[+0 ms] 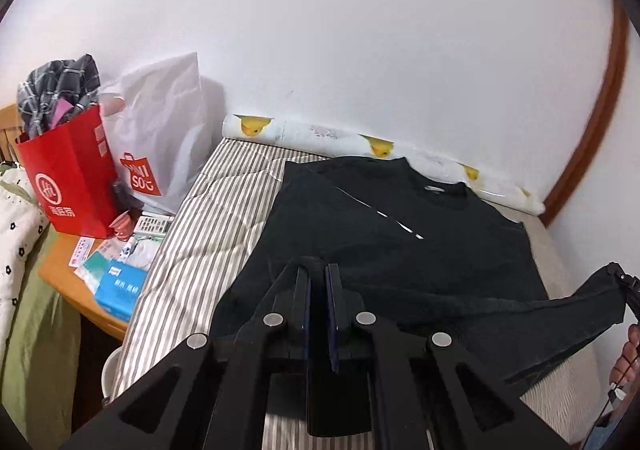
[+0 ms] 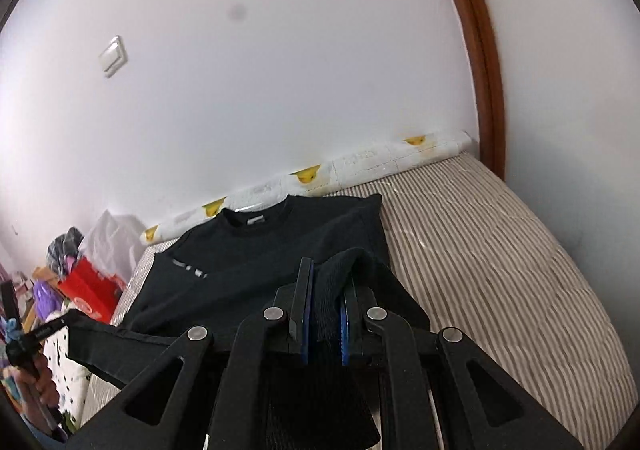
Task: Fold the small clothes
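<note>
Garment: a black sweatshirt [image 1: 400,234] is spread on the striped mattress [image 1: 208,218], neckline toward the wall, a pale stripe across the chest.
Hem: the near edge is raised off the bed and stretched between the two tools.
Left tool [image 1: 319,274]: seen closed on the black fabric at the hem's left corner; the cloth is pinched between the blue pads.
Right tool [image 2: 326,290]: seen clamped on a bunched fold of the sweatshirt's hem, ribbed cloth filling the gap between the pads.
Wall side: a rolled duck-print cloth [image 1: 360,140] is laid along the far edge of the mattress.
Bedside table [image 1: 64,262]: a red paper bag [image 1: 68,178], a white shopping bag [image 1: 168,130] and a blue tissue pack [image 1: 120,288] are noted on it.
</note>
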{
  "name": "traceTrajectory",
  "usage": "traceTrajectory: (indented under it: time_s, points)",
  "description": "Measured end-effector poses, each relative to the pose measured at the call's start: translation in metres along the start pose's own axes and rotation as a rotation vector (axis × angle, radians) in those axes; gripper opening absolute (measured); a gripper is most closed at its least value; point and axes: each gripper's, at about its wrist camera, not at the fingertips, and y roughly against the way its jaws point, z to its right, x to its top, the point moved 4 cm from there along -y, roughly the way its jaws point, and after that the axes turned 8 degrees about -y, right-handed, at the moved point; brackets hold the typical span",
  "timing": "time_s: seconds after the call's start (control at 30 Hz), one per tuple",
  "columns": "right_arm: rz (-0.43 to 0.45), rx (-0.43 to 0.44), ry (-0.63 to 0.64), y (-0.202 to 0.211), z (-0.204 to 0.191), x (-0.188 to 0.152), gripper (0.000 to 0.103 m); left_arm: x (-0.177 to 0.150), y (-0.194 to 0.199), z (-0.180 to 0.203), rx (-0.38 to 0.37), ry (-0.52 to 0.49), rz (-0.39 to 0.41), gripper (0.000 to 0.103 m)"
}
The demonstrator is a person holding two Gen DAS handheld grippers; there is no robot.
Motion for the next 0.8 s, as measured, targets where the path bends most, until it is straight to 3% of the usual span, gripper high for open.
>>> traceTrajectory:
  time_s: [0.33, 0.63, 0.8]
  points:
    - [-0.084, -0.046, 0.016, -0.089, 0.002, 0.005, 0.01, 0.012, -0.076, -0.005, 0.019, 0.012, -0.094, 0.007]
    - [-0.17, -0.135, 0.054, -0.136, 0.02, -0.012, 0.011, 0.009, -0.098, -0.002, 0.04, -0.028, -0.13, 0.008]
    - [-0.241, -0.197, 0.084, -0.138, 0.027, -0.025, 0.019, 0.007, -0.097, -0.003, 0.04, -0.031, -0.152, 0.012]
